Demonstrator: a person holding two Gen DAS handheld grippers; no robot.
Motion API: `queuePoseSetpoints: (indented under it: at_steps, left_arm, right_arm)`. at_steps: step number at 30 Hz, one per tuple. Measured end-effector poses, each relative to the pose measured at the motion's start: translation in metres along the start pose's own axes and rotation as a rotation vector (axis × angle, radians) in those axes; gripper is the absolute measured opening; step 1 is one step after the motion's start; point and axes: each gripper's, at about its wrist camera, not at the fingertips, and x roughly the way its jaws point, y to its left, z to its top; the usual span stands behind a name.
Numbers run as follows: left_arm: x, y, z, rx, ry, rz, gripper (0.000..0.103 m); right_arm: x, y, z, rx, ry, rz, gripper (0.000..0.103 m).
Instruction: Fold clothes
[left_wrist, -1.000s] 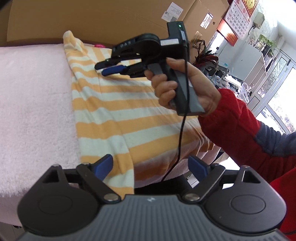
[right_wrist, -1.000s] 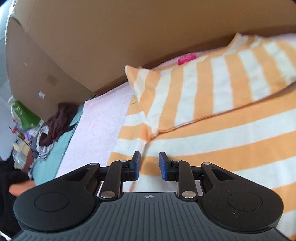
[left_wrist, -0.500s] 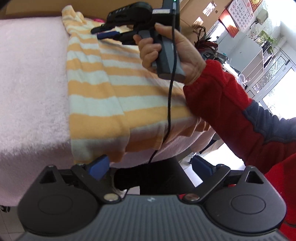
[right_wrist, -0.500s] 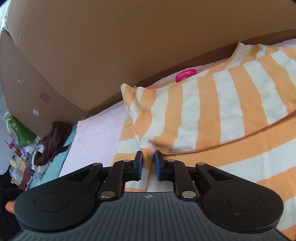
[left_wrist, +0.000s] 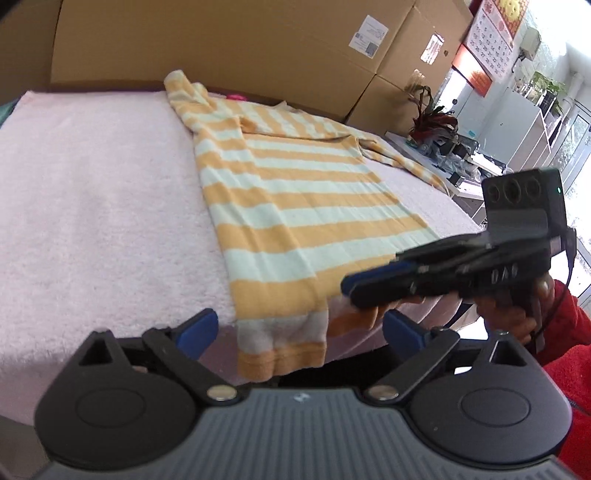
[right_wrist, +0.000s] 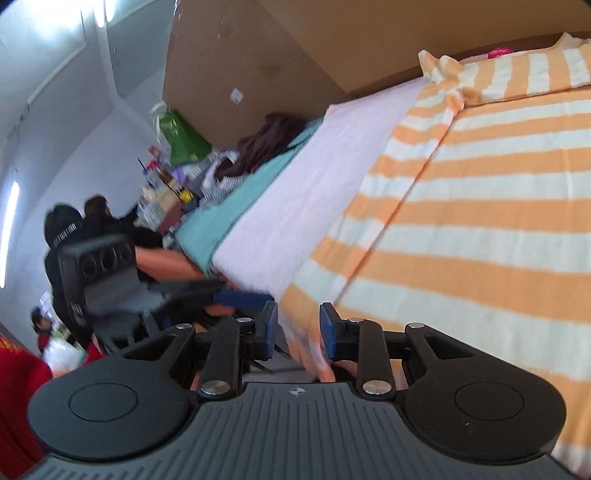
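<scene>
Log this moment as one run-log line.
garment: striped sweater flat on pink towel | left hand-held gripper: open at hem | right hand-held gripper: open at hem | fold: not started

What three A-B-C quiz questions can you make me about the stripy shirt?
1. Where does the striped shirt lie?
A. on the pink towel
B. in a drawer
C. on the floor

2. What colours are its stripes?
A. blue and white
B. orange and white
C. red and green

3. How is the left gripper?
A. shut on the shirt
B. shut on nothing
C. open

Answers:
1. A, it is spread flat on the towel.
2. B, orange and white bands cross it.
3. C, its blue fingers stand wide apart at the hem.
</scene>
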Motion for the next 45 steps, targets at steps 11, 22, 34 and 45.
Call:
queuePoseSetpoints:
  at_steps: [11, 22, 34, 45]
  left_arm:
    - [-0.022, -0.003, -0.001, 0.089, -0.075, 0.181, 0.097]
    - [-0.015, -0.007, 0.004, 0.127, -0.108, 0.148, 0.097]
    - [0.016, -0.032, 0.017, 0.294, -0.111, 0.023, 0.089]
    - [0.052, -0.043, -0.001, 0.392, 0.003, 0.08, 0.094]
  right_arm:
    - [0.044, 0.008, -0.04, -0.109, 0.027, -0.098, 0.022]
    - [0.001, 0.007, -0.045, -0.096, -0.033, -0.074, 0.006]
    - [-0.044, -0.001, -0.021, -0.166, -0.145, -0.176, 0.013]
    - [0.03, -0.078, 0.113, 0.155, -0.23, -0.365, 0.025]
